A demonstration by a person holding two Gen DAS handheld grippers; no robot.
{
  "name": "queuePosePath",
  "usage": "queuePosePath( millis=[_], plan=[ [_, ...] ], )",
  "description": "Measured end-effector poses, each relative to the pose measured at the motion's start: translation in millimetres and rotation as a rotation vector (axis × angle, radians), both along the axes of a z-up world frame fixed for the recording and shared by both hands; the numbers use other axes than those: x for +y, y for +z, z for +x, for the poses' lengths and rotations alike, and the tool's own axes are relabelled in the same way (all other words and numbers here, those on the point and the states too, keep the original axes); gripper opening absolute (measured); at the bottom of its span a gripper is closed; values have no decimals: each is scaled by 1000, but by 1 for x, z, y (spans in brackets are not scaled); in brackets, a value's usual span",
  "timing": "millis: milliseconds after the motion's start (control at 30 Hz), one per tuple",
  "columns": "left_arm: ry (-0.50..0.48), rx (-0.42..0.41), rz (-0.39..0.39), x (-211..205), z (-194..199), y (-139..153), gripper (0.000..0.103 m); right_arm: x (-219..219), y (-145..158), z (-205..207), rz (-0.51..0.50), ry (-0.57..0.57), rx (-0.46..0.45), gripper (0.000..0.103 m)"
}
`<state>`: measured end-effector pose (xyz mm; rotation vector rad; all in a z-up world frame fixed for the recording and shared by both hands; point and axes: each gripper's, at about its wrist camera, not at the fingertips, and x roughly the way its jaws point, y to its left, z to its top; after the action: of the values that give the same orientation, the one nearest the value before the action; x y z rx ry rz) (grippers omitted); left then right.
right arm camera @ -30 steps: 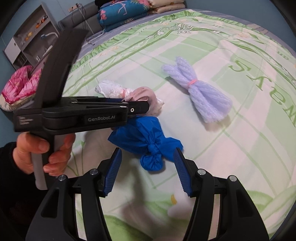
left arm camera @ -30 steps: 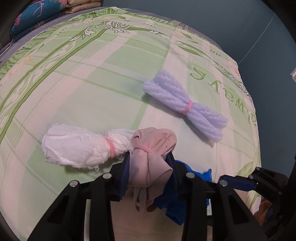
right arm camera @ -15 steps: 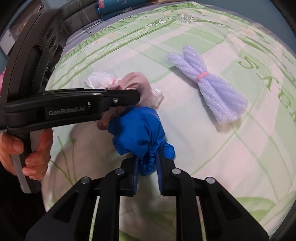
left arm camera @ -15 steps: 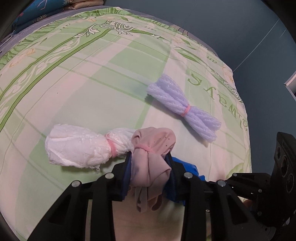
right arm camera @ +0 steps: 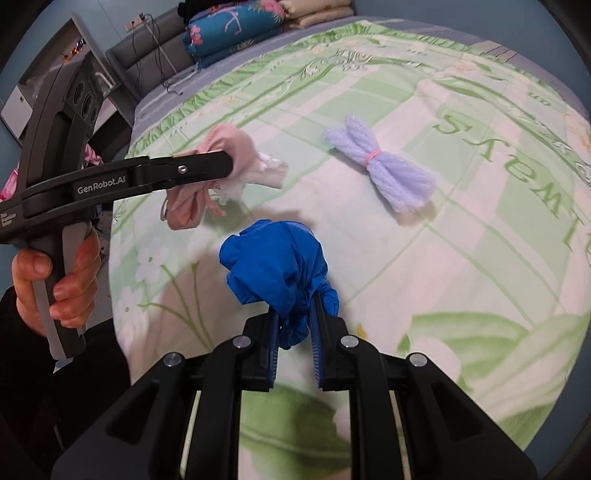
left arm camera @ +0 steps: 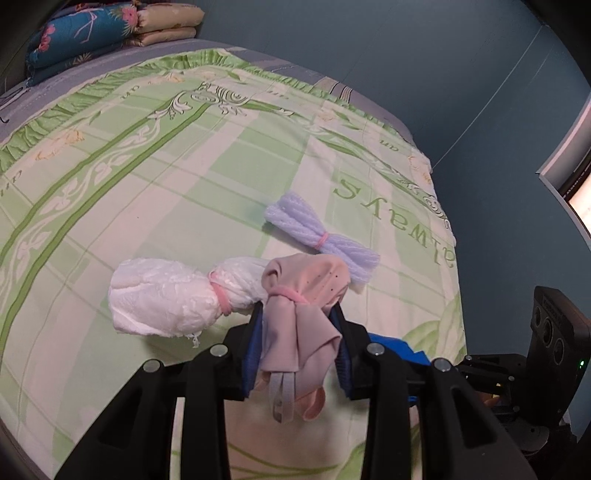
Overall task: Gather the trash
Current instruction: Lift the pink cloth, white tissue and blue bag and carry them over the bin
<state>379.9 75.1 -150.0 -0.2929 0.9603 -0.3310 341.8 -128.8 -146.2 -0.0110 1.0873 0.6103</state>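
Observation:
My left gripper (left arm camera: 297, 317) is shut on a pink cloth bundle (left arm camera: 303, 288) tied with a pink band and held off the bed. A white tissue bundle (left arm camera: 166, 299) sticks out to its left, its tied end against the left finger; it seems to hang with the pink one. From the right wrist view, the left gripper (right arm camera: 225, 166) carries the pink bundle (right arm camera: 221, 147) in the air. My right gripper (right arm camera: 295, 314) is shut on a knotted blue plastic bundle (right arm camera: 277, 262), raised above the sheet. A lilac mesh bundle (left arm camera: 321, 236) (right arm camera: 380, 166) lies alone on the bed.
The bed has a green and cream patterned sheet (left arm camera: 166, 177). Folded quilts (left arm camera: 92, 33) are stacked at its far end. A blue wall runs along the right side. A hand (right arm camera: 55, 280) grips the left tool's handle. A grey headboard (right arm camera: 155, 62) and shelves stand at far left.
The right jaws closed on the blue bundle and lifted it off the sheet. The left gripper rose with the pink bundle, and the white bundle kept its place beside it.

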Motion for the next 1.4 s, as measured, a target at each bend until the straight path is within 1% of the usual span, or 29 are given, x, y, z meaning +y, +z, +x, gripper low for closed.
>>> queuePosePath(
  millis=[133,400,500,667,833,1067,1400],
  plan=[
    [-10,-34,2,-2,-17,20,32,-14,17,-17,15,-26,-32,14],
    [-32,-97,-22,-8,-53,63,32,-44,52,-49,63,-80,-93,14],
    [-35,-111,-37,-7,-65,76,32,-54,64,-63,78,-97,-115,14],
    [-51,-144,-39,-10,-88,98,32,-71,82,-86,104,-126,-148,14],
    [-75,-165,-47,-17,-107,112,32,-92,100,-113,124,-157,-192,14],
    [-126,-194,-80,-31,-132,132,32,-126,116,-142,141,-229,-230,14],
    [-216,-207,-136,-59,-156,149,32,-177,120,-165,183,-346,-240,14]
  ],
)
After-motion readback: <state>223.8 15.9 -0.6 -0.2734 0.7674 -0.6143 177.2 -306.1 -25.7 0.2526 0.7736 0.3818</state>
